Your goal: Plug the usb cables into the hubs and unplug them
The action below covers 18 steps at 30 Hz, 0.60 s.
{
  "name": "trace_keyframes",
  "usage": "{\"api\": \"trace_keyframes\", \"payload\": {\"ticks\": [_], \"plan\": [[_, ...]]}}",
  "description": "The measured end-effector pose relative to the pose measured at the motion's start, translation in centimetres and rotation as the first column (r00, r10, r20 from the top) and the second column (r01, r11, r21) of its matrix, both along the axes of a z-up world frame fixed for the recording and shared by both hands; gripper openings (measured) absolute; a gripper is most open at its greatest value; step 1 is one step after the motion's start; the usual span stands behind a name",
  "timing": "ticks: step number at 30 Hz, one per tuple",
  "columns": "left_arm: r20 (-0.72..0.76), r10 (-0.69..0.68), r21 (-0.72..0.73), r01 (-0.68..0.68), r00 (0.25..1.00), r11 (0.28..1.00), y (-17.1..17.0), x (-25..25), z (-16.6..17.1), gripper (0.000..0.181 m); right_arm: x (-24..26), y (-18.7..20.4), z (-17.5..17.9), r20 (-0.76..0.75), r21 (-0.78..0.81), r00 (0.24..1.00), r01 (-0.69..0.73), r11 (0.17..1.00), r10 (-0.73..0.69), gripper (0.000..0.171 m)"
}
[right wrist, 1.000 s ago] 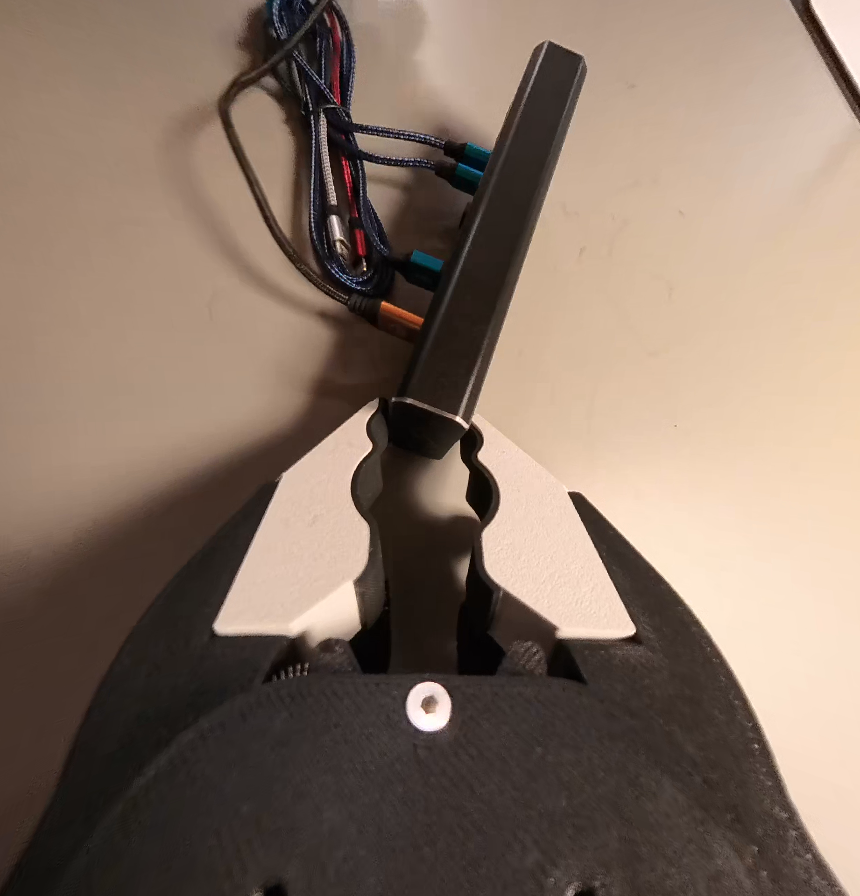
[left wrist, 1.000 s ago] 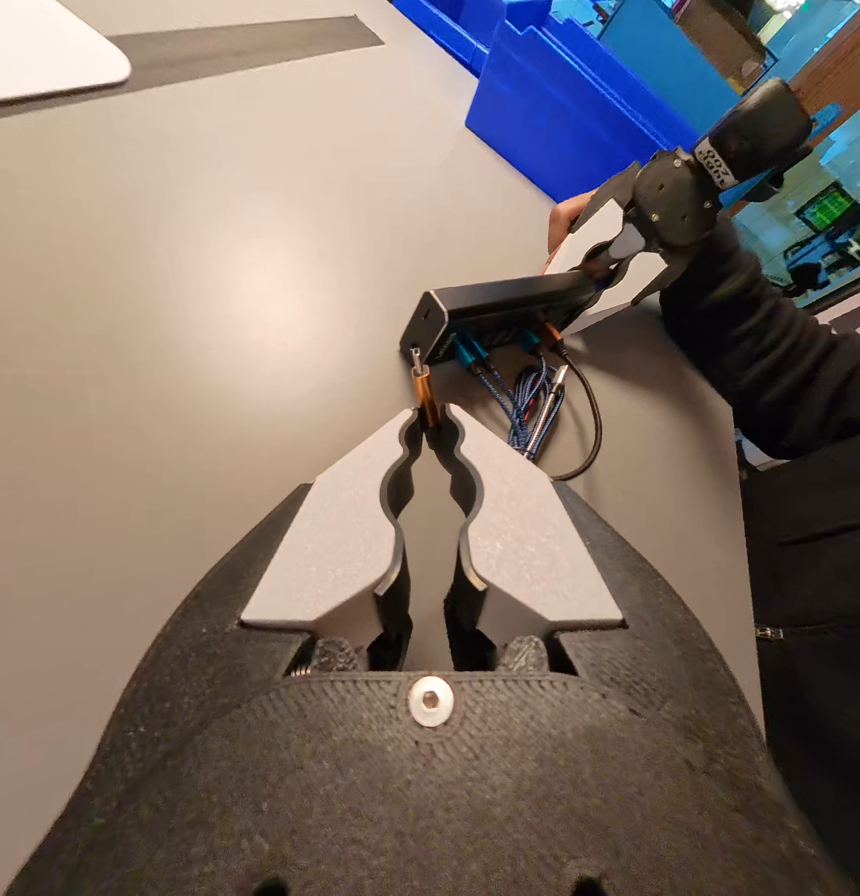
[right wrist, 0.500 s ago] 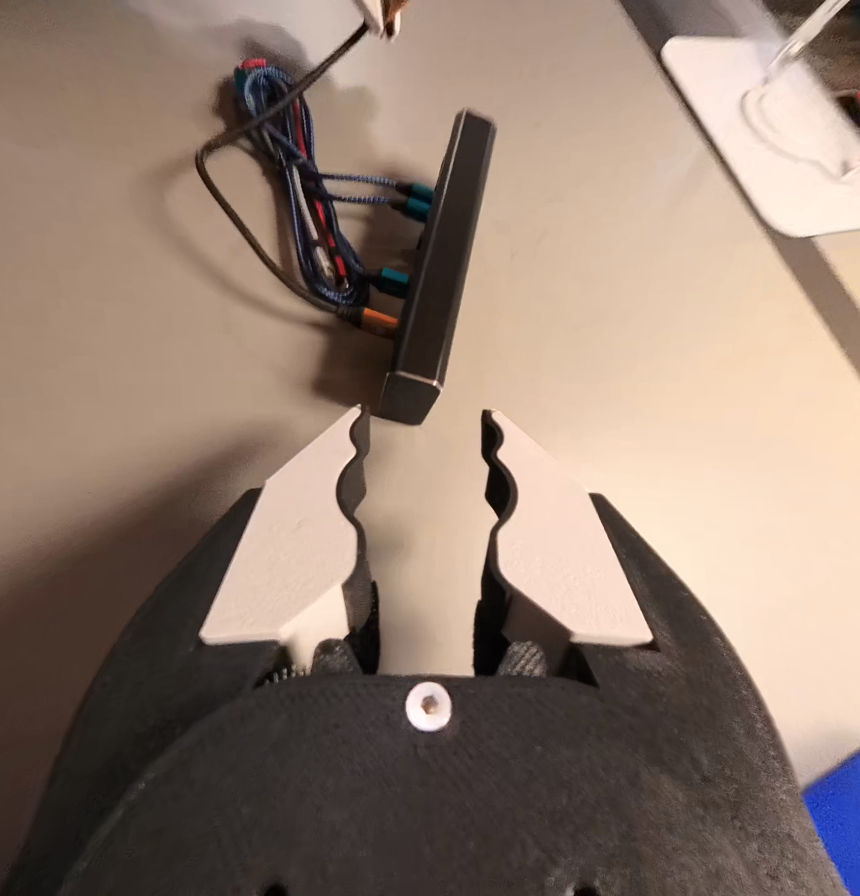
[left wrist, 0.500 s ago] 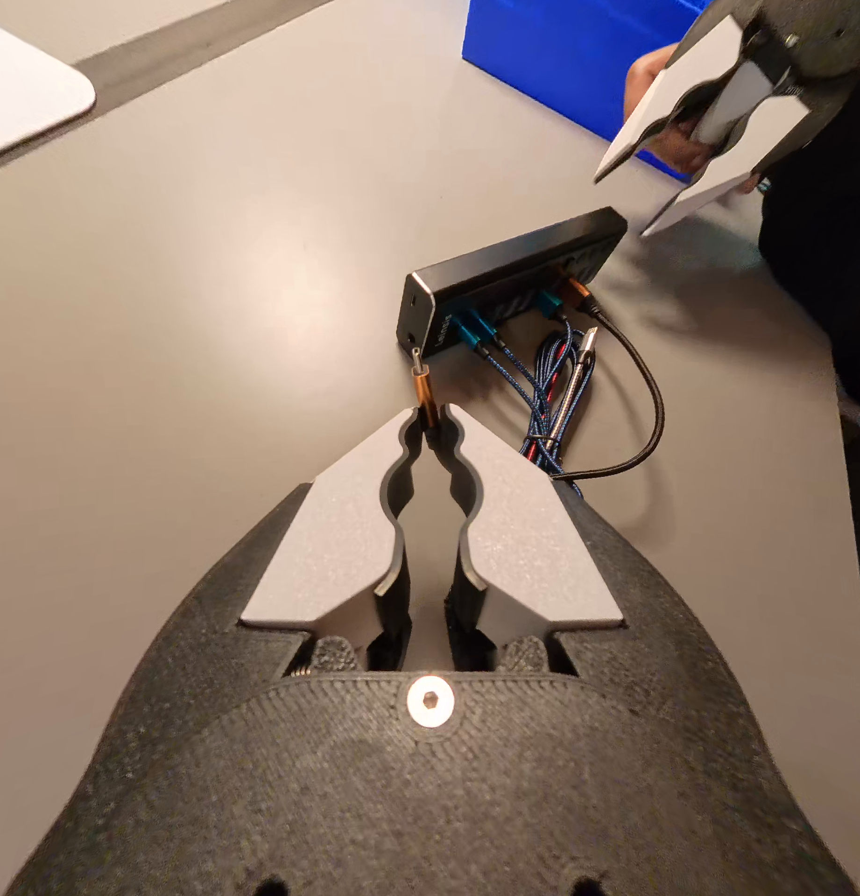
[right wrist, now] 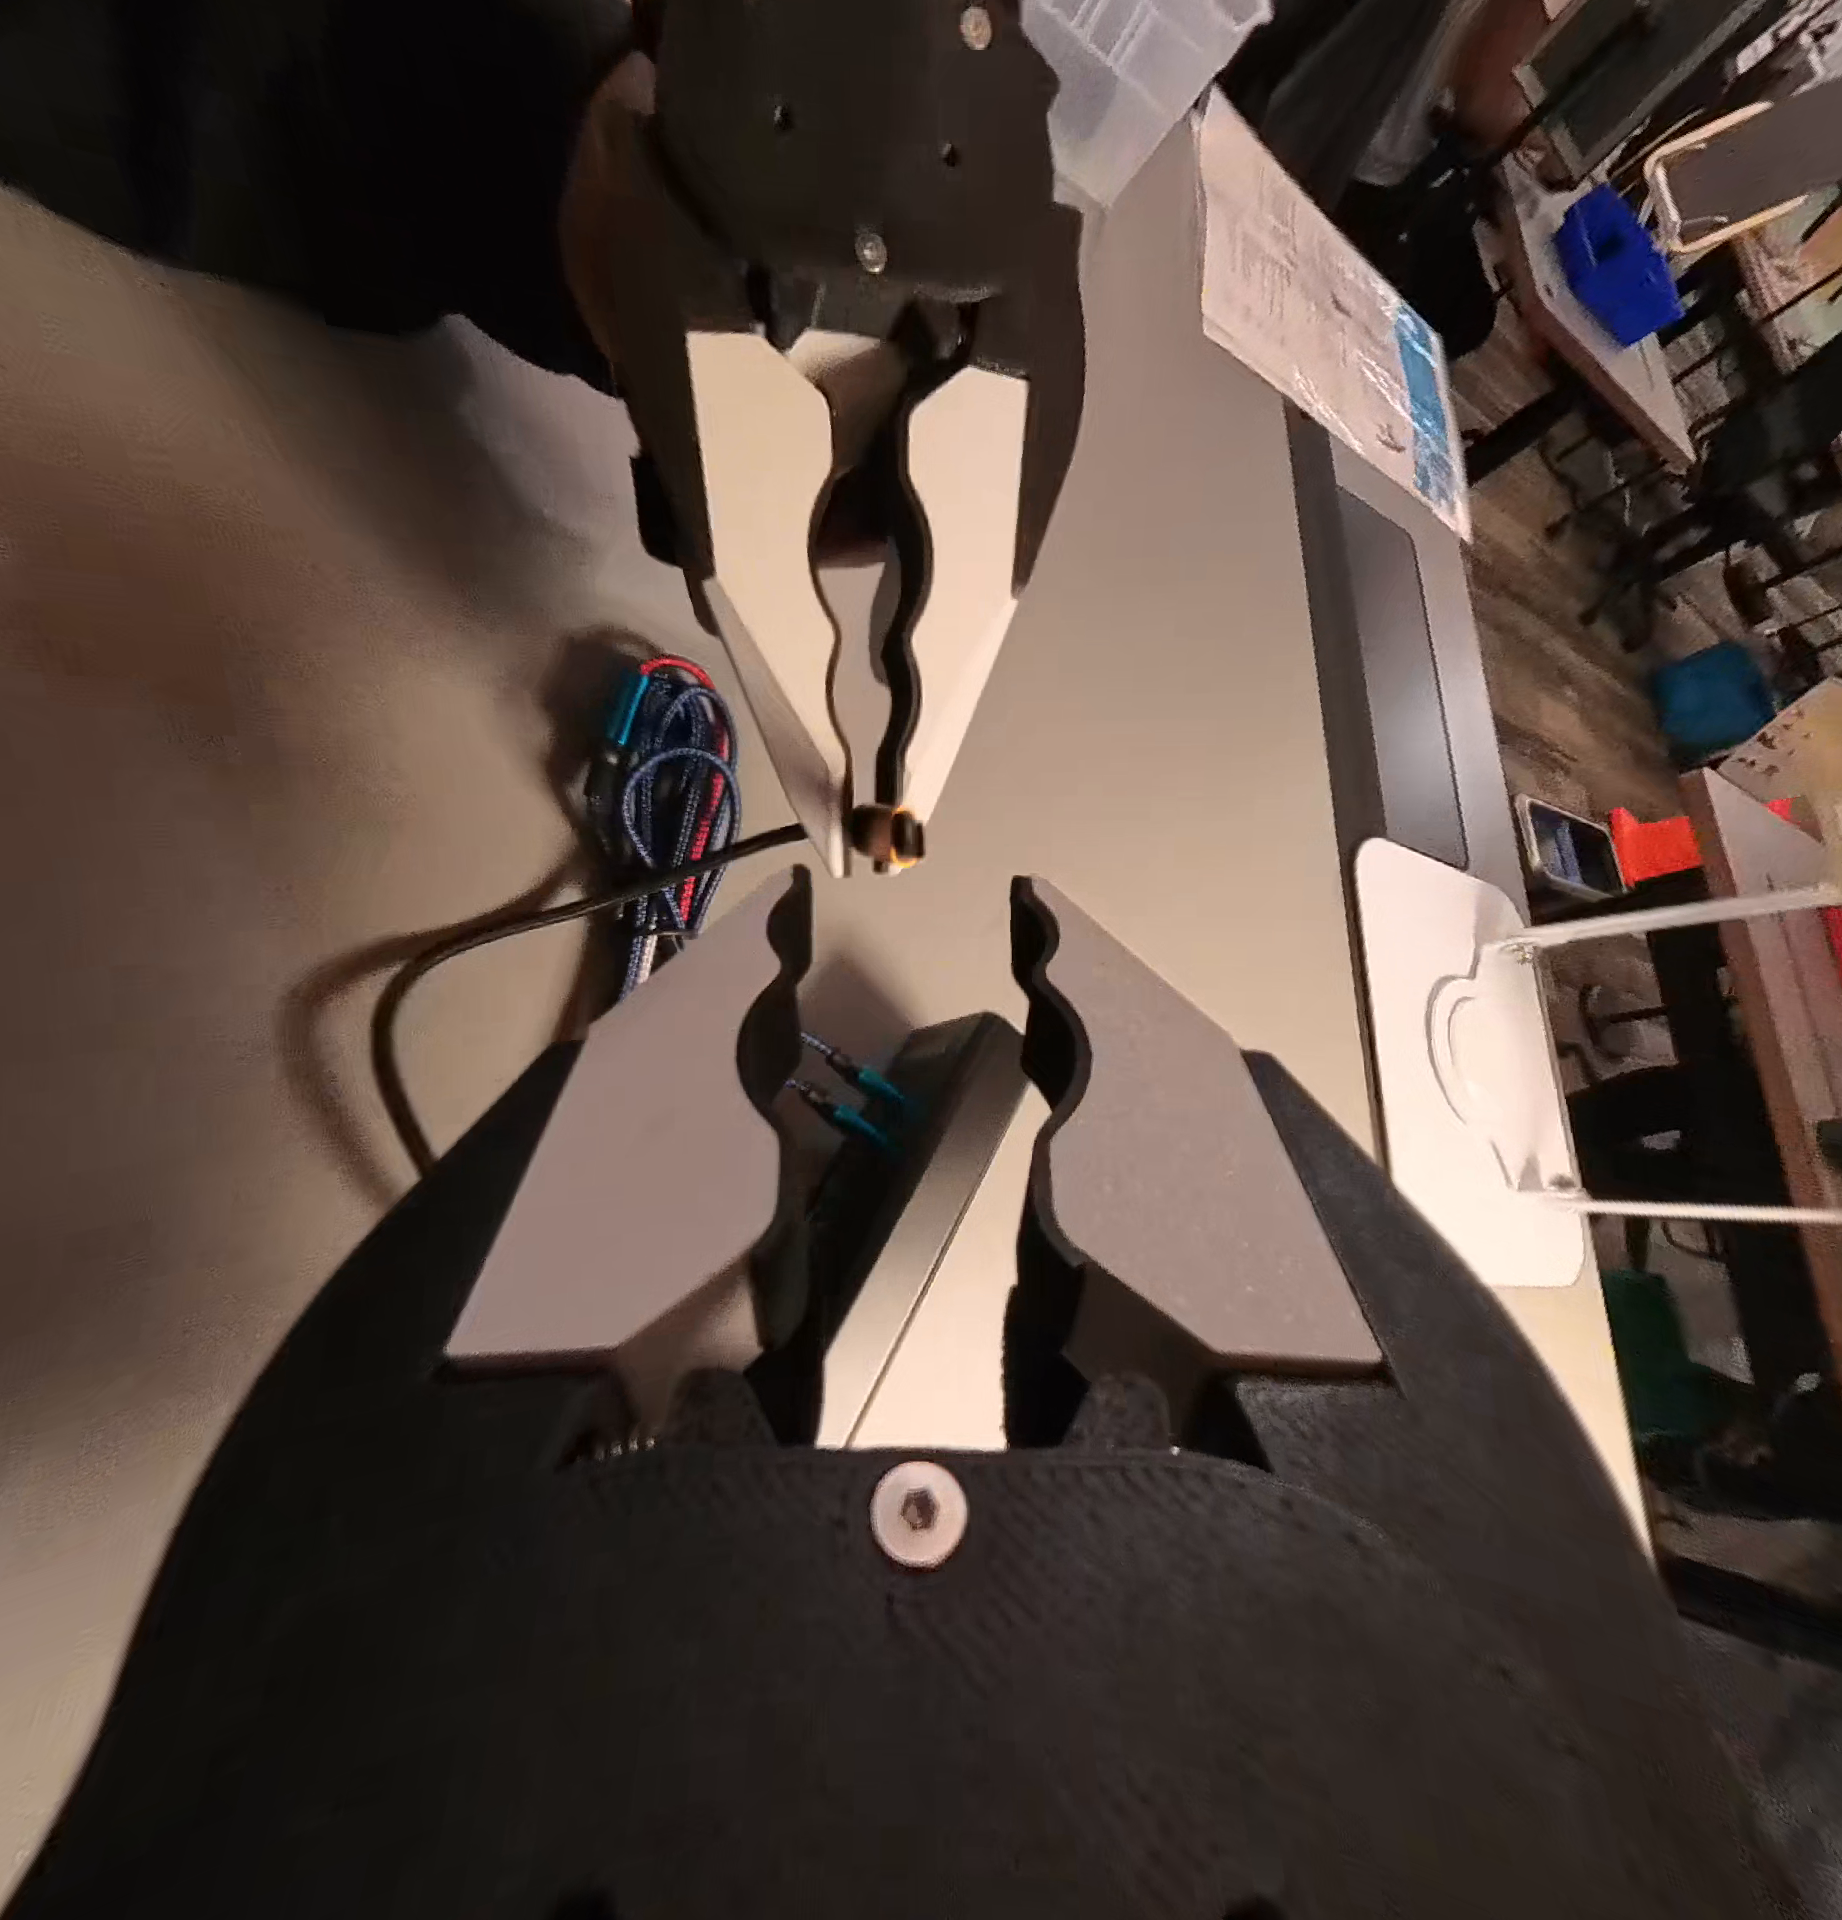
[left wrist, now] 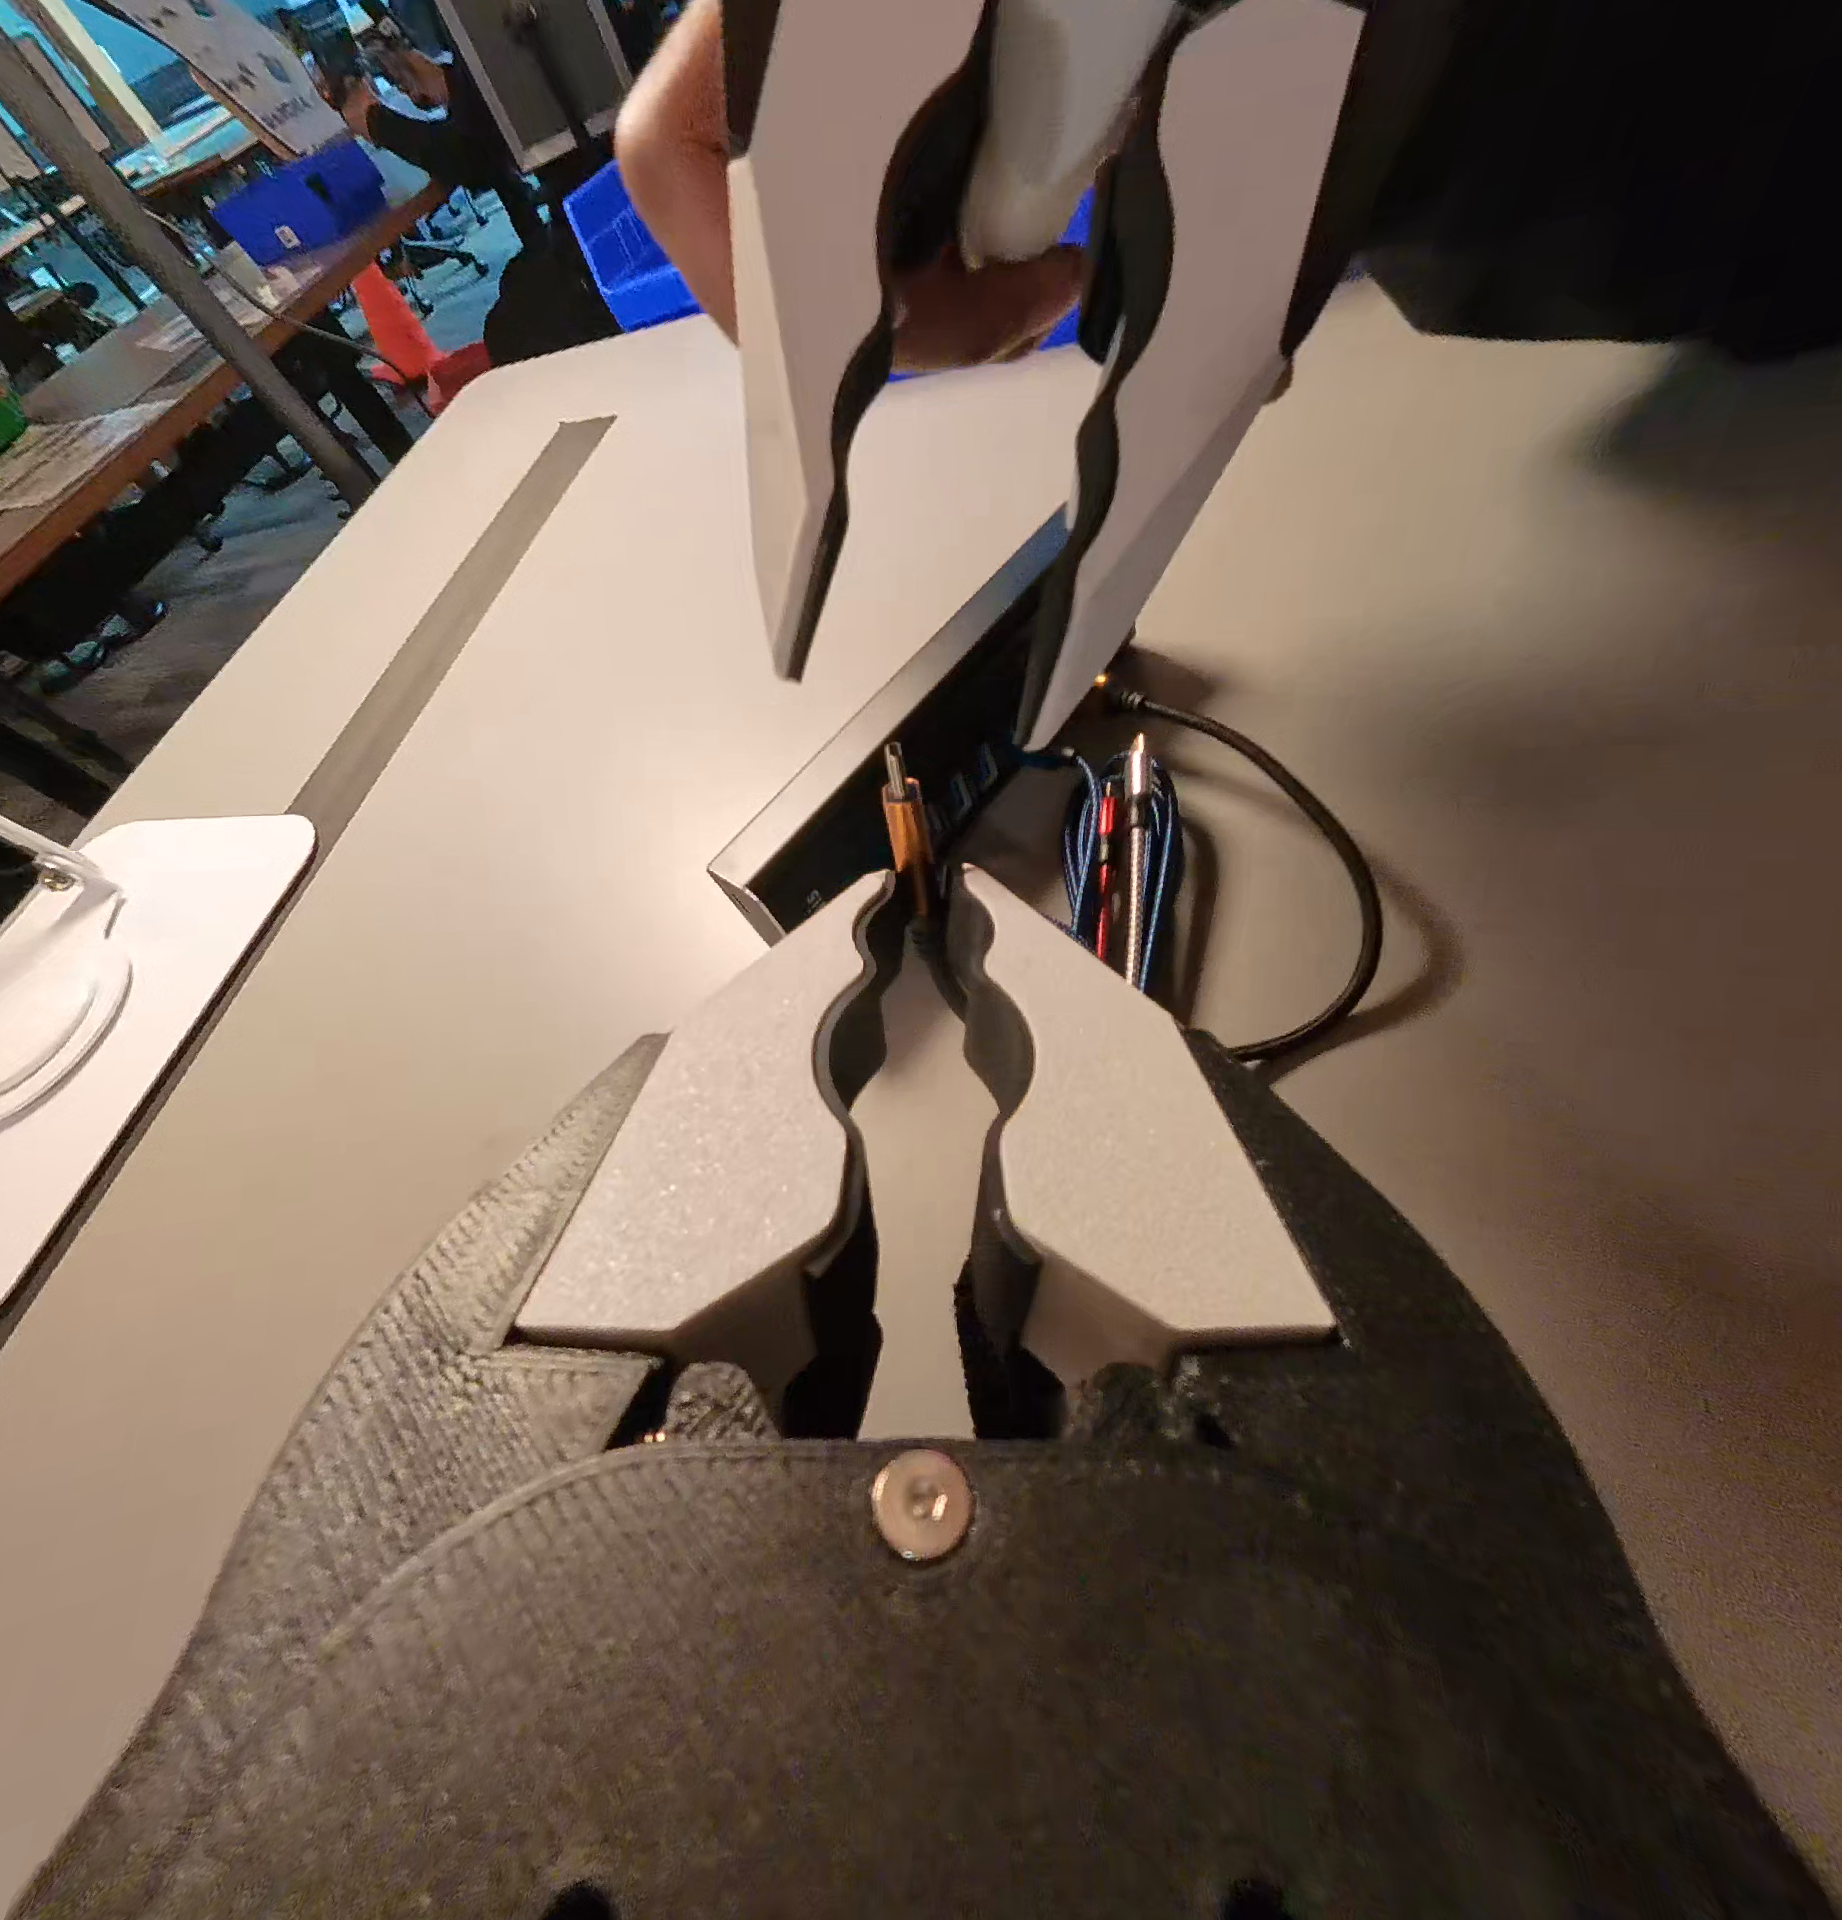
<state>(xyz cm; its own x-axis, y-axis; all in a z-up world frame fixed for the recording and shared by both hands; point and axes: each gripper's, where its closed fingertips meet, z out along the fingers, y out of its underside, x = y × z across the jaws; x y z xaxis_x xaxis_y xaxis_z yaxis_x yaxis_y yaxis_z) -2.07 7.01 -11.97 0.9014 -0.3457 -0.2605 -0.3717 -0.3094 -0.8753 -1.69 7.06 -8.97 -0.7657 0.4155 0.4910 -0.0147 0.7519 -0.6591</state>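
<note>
A black USB hub (left wrist: 896, 717) lies on the grey table, with teal plugs (right wrist: 867, 1099) in its side ports. My left gripper (left wrist: 922, 883) is shut on an orange USB plug (left wrist: 904, 831) and holds it just in front of the hub's near end. Its black cable (left wrist: 1348, 914) loops off to the right. My right gripper (right wrist: 909, 885) is open and empty. It hangs over the hub (right wrist: 927, 1195), one finger on each side. It also shows from above in the left wrist view (left wrist: 922, 691). The left gripper (right wrist: 881, 831) faces it tip to tip.
A bundle of blue, red and silver braided cables (left wrist: 1114, 852) lies beside the hub. A white pad with a clear stand (right wrist: 1457, 1060) sits toward the table edge, with papers (right wrist: 1322, 312) farther along. Blue bins (left wrist: 626, 249) stand beyond the table. The grippers are tip to tip, or close to it.
My right gripper let go of the hub's end, opened, lifted and swung over the hub toward the left gripper. The left gripper kept the orange plug and came closer to the hub.
</note>
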Motion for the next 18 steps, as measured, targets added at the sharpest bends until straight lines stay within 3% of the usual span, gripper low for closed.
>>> {"api": "trace_keyframes", "payload": {"ticks": [14, 18], "plan": [[-0.175, -0.020, -0.052, 0.011, 0.984, 0.999, 0.2, 0.7, -1.5, 0.010, 0.2, -1.1, -2.5, 0.013, 0.119, 0.998, -0.070, 0.990, 0.069, 0.008], [-0.097, 0.000, -0.006, -0.001, 0.995, 1.000, 0.4, 0.4, -1.2, 0.011, 0.0, -0.9, -2.0, -0.016, 0.097, 0.998, -0.059, 0.994, 0.061, 0.008]]}}
